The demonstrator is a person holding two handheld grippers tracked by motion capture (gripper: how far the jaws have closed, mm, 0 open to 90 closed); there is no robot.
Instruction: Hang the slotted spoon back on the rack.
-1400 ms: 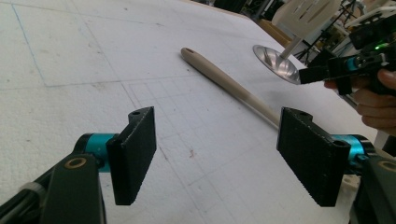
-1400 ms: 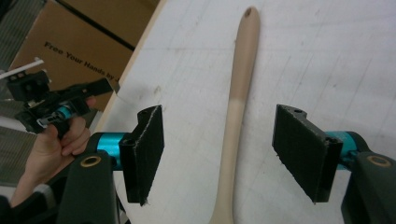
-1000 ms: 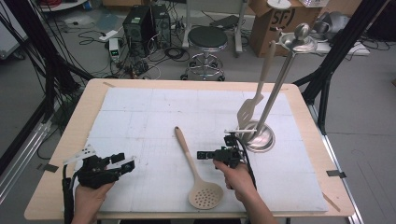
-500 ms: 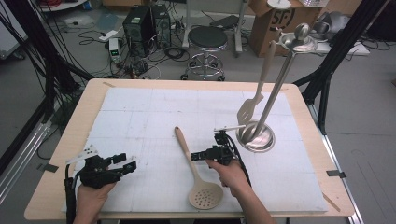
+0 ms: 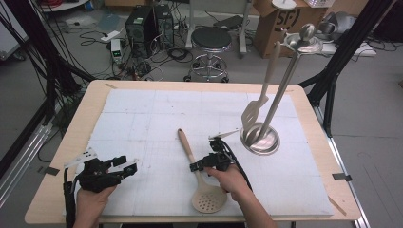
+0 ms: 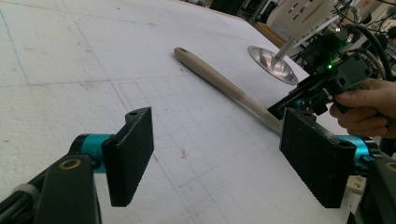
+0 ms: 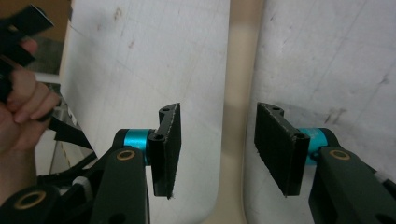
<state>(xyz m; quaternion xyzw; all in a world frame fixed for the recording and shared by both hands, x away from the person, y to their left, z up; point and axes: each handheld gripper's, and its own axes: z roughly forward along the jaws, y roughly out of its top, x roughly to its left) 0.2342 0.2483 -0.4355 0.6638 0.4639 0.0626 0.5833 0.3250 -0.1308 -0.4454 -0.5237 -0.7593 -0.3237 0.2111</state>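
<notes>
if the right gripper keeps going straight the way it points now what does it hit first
Most likely the slotted spoon: its handle runs between the open jaws of the right gripper, just beyond them, though depth is hard to judge.

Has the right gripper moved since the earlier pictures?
Yes. In the high view the right gripper has shifted left, away from the round metal stand base, and now straddles the handle of the slotted spoon, jaws open.

Tabletop (image 5: pixel 71 142): pale wooden board with rounded corners.
Cover: white gridded foam sheet (image 5: pixel 152 118) lying flat over most of the tabletop, a wood margin bare around it.
On the sheet, near front: beige slotted wooden spoon (image 5: pixel 197 173), handle pointing away.
On the sheet, right: round silver metal stand base (image 5: pixel 266 142).
</notes>
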